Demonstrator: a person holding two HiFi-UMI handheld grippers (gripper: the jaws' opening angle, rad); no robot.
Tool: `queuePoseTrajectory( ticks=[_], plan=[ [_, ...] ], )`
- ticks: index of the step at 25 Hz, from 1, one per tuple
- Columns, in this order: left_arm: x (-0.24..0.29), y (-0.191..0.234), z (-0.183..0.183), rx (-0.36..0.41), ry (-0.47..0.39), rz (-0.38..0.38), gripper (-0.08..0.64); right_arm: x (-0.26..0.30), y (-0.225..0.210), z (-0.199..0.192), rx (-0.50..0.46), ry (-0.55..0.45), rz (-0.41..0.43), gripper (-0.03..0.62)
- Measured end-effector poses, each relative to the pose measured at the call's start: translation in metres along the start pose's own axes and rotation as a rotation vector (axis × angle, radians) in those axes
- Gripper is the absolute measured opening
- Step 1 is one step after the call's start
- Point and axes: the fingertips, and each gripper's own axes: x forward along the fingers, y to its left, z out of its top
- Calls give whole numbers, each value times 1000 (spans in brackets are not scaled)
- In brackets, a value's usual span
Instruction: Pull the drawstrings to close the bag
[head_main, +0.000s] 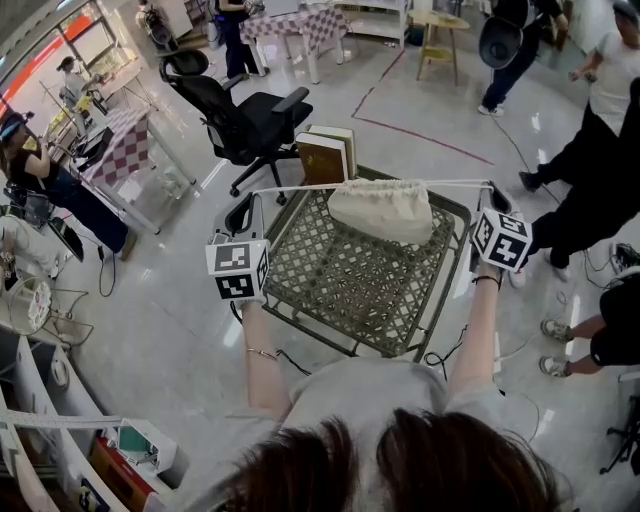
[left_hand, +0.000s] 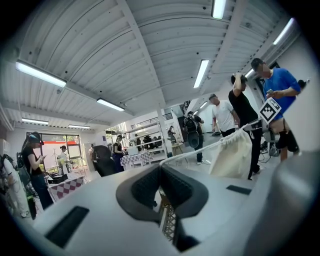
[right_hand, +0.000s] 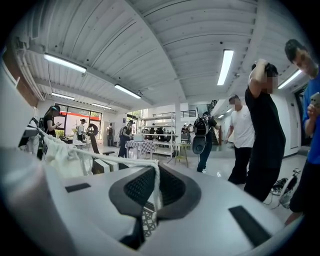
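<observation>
A cream cloth bag (head_main: 381, 208) hangs over the far end of a woven metal table (head_main: 350, 285), its mouth gathered tight. Its white drawstrings (head_main: 300, 186) stretch taut to both sides. My left gripper (head_main: 251, 200) is shut on the left string end, my right gripper (head_main: 493, 190) on the right one. In the left gripper view the cord (left_hand: 195, 152) runs from the closed jaws of the left gripper (left_hand: 161, 192) to the bag (left_hand: 231, 156). In the right gripper view the cord (right_hand: 120, 160) leaves the right gripper (right_hand: 154, 189) toward the bag (right_hand: 57, 150).
Two books (head_main: 328, 155) stand at the table's far edge. A black office chair (head_main: 250, 115) is behind them. People stand at the right (head_main: 590, 150) and at the left by a checked table (head_main: 118, 150). Cables lie on the floor.
</observation>
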Motion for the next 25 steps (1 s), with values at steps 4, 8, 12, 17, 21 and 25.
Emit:
queuePoseTrajectory(
  ticks=[4,8,12,17,21,25],
  plan=[
    [-1,1,1,-3,-3,3,28,-1,-4,2,2,-2,-12,25],
    [-3,4,3,-12,-9,7,28,-3,-9,5,19,-10,-28,25],
    [-3,6,3,-15,-11,9,28,-2,-11,6,26,-15,-34,25],
    [1,5,4,-15,-16,15,28,3,-16,7,15,-17,-42,25],
    [1,6,3,-25,-16,17,28,4,-17,7,12,-18,-40,25],
    [-1,6,1,-20,-11,14,28,2,-17,5,19,-16,-38,25]
  ],
)
